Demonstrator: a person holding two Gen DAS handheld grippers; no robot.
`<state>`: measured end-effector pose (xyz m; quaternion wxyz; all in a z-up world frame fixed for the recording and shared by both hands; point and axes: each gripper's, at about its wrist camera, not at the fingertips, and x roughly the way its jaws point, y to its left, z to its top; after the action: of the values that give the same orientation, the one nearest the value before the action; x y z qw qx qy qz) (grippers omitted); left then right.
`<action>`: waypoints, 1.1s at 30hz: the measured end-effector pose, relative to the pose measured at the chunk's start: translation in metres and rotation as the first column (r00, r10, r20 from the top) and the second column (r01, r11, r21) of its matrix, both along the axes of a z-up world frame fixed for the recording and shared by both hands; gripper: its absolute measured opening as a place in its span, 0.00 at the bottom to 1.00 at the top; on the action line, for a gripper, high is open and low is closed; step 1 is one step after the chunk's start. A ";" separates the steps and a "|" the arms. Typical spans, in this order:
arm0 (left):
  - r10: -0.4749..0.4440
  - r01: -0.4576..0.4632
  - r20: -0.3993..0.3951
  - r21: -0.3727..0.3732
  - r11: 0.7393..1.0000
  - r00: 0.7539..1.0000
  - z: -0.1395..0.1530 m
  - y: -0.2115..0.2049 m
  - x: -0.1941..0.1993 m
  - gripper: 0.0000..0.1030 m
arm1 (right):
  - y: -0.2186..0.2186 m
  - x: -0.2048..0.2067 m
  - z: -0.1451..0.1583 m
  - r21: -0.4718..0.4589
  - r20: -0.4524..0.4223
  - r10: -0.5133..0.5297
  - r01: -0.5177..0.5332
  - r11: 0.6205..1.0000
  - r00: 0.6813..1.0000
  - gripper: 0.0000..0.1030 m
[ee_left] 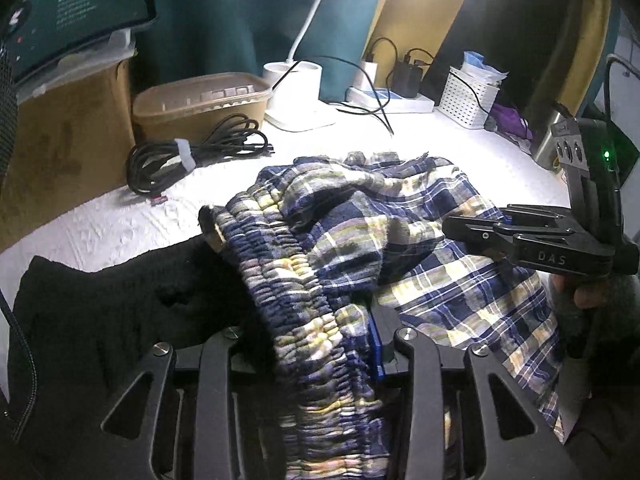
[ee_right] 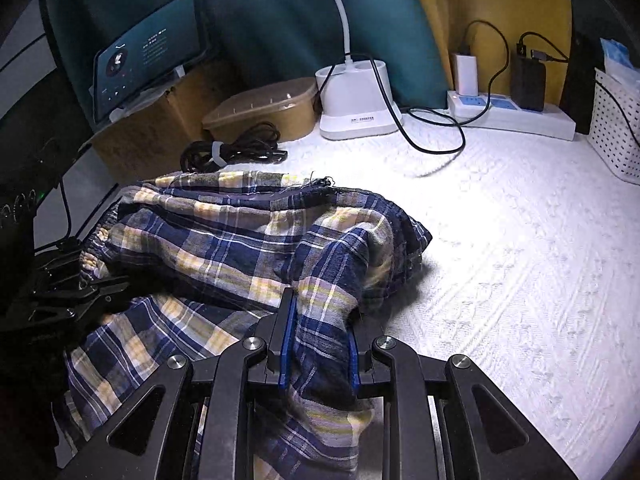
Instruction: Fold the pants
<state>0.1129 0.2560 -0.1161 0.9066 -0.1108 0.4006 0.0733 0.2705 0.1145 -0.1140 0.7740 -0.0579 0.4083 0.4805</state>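
Blue, yellow and white plaid pants [ee_left: 420,216] lie bunched on a white textured cloth [ee_left: 120,224]. My left gripper [ee_left: 316,344] is shut on the pants' gathered elastic waistband [ee_left: 304,280], which drapes over its fingers. My right gripper [ee_right: 320,340] is shut on a fold of the plaid fabric [ee_right: 316,320] near the front edge. The pants also fill the left half of the right wrist view [ee_right: 224,236]. The right gripper shows in the left wrist view [ee_left: 472,232] at the right. The left gripper shows in the right wrist view [ee_right: 100,288] at the left.
At the back stand a white lamp base [ee_right: 356,100], a brown lidded tub [ee_right: 264,112], a coiled black cable [ee_right: 232,150], a power strip with chargers [ee_right: 512,108], a white perforated basket [ee_right: 616,128], and a tablet on a cardboard box [ee_right: 148,64]. A black garment [ee_left: 112,312] lies at the left.
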 end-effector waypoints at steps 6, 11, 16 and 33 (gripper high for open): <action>0.005 -0.005 -0.006 0.017 1.000 1.000 -0.002 0.003 -0.008 0.39 | -0.011 0.006 -0.002 -0.019 0.016 -0.051 0.052 0.998 0.999 0.48; 0.008 -0.008 -0.006 0.027 1.000 1.000 -0.003 0.004 -0.012 0.41 | -0.026 0.008 -0.004 -0.060 0.064 -0.100 0.104 0.993 0.993 0.59; 0.011 -0.011 -0.006 0.058 0.998 1.000 0.009 -0.001 -0.019 0.41 | -0.042 0.012 -0.005 -0.078 0.073 -0.145 0.151 0.985 0.987 0.61; 0.045 -0.051 0.050 0.123 0.991 0.998 0.036 0.018 0.004 0.41 | -0.024 0.035 0.013 -0.067 0.134 -0.176 0.186 0.980 0.975 0.61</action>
<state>0.1170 0.2739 -0.0798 0.9188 -0.0657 0.3710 0.1173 0.3057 0.0909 -0.1015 0.8362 -0.0816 0.3804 0.3866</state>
